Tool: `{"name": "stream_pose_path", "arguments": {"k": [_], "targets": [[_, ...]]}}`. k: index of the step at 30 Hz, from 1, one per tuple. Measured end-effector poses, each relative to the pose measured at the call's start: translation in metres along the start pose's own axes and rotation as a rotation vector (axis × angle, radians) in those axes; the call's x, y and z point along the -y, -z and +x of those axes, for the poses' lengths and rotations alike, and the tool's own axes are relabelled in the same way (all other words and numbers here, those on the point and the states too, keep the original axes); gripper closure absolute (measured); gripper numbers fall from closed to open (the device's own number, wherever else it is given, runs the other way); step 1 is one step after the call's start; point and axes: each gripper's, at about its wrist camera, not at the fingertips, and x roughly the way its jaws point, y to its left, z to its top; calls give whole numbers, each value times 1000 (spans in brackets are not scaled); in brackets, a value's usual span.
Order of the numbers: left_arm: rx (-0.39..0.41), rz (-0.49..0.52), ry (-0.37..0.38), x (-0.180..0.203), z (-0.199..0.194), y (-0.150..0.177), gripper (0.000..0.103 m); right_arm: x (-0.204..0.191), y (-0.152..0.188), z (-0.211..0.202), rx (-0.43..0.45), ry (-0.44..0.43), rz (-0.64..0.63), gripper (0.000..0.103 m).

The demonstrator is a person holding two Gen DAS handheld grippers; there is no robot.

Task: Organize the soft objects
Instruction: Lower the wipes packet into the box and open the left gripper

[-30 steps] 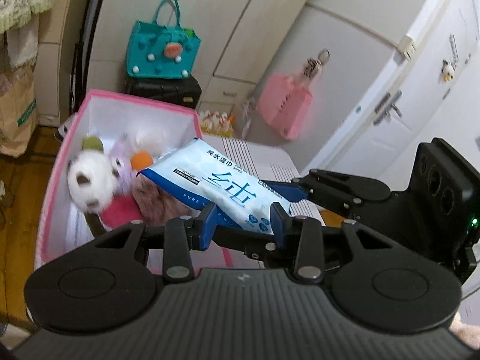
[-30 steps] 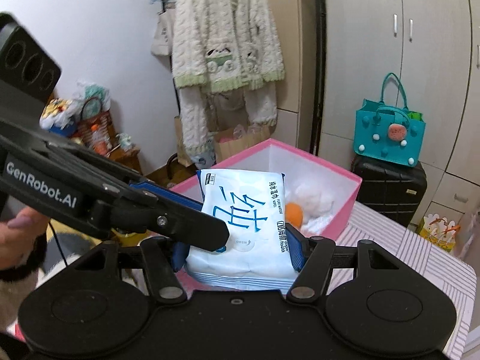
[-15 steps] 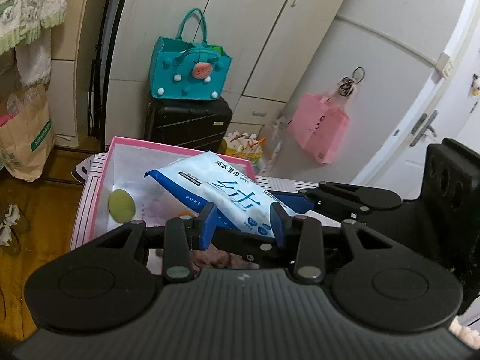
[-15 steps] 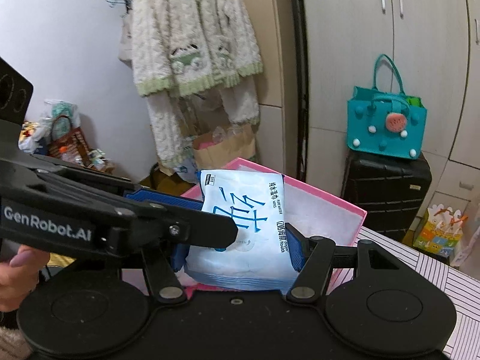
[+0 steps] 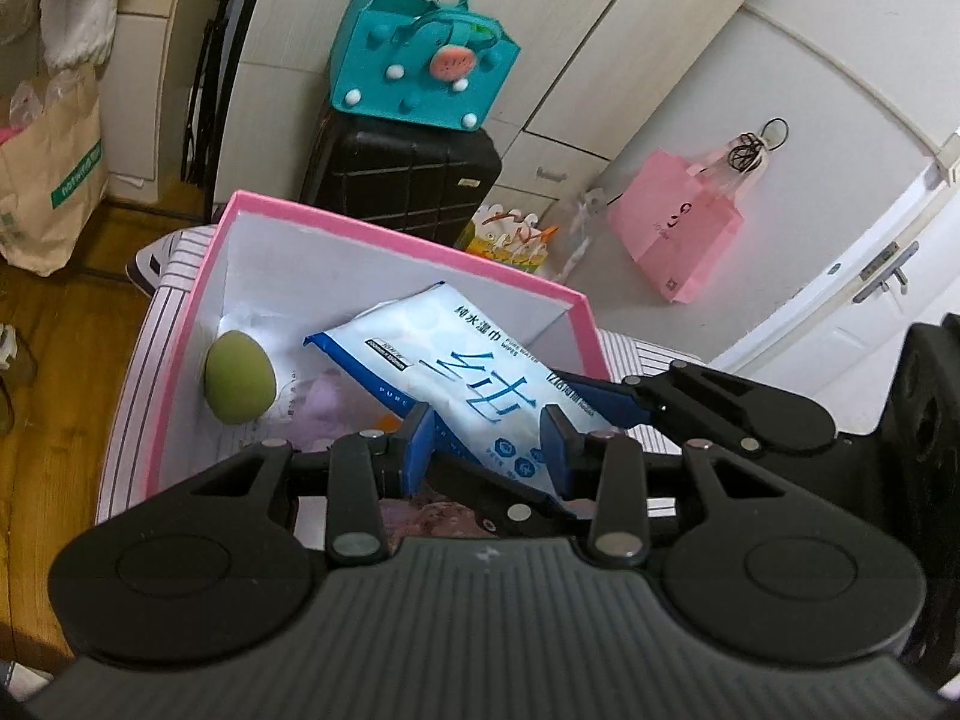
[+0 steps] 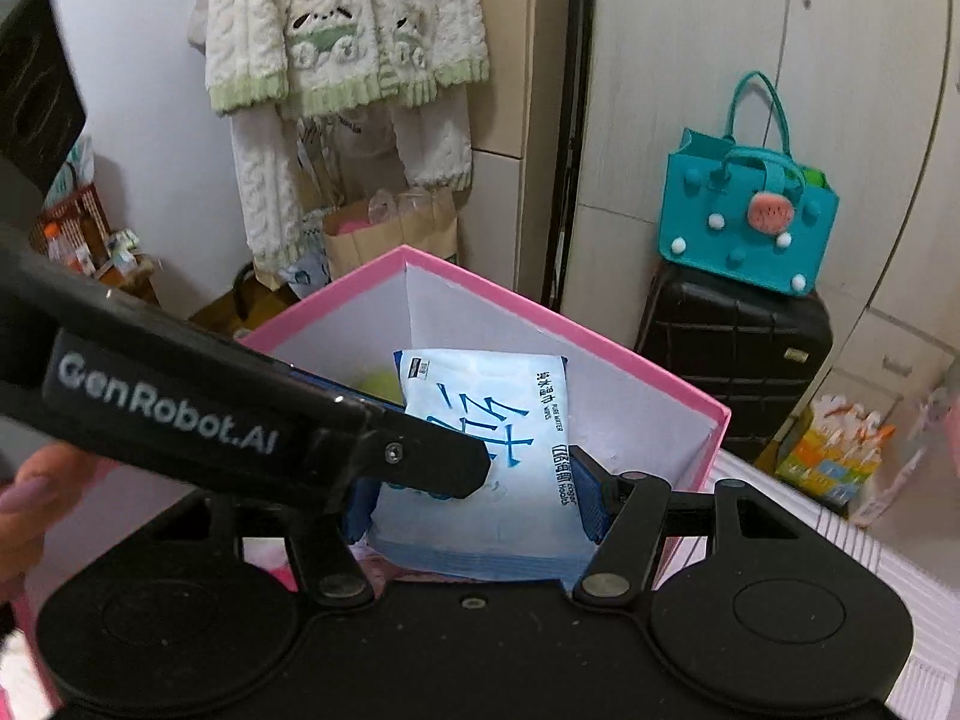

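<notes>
A white and blue pack of wet wipes [image 5: 462, 360] hangs tilted over the open pink box [image 5: 396, 238]. Both grippers hold it. My left gripper [image 5: 487, 450] is shut on the pack's near end, its blue pads pressing both sides. My right gripper [image 6: 474, 504] is shut across the pack's [image 6: 480, 420] width. In the right wrist view the left gripper's black arm [image 6: 240, 420] crosses in front of the pack. Inside the box lie a green egg-shaped soft toy [image 5: 240, 384] and pale plush items, partly hidden under the pack.
The pink box [image 6: 540, 312] stands on a striped table cover [image 5: 150, 324]. Behind it are a black suitcase [image 5: 408, 180] with a teal felt bag [image 5: 420, 72] on top, a pink bag [image 5: 678, 240] on the door, and a paper bag [image 5: 48, 180]. A hand [image 6: 30, 492] shows at left.
Both grippers have carried the wipes pack further along over the pink box and lower into it. The plush toys at the box's near end have dropped out of sight.
</notes>
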Motion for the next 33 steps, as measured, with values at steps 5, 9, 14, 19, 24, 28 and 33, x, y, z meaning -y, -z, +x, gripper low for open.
{"name": "stream_pose_path", "arguments": {"k": [5,9,14,19,24,28,33], "targets": [[17,31,-42,0,-2,4,66,0,2,-1,-1,43,-6,36],[39,30,-56,0,-12,9,66,0,7,-7,8,42,-11,36],[75,46,-93,7,-32,15,66,6,20,-32,28,6,25,35],[98,100,-119,25,-51,26,66,12,36,-63,51,-35,60,35],[110,148,-136,49,-71,42,65,12,49,-93,74,-35,79,35],[104,179,-145,67,-87,53,61,14,58,-120,86,-13,91,34],[97,233,-183,93,-103,68,55,19,70,-155,111,-26,117,33]]}}
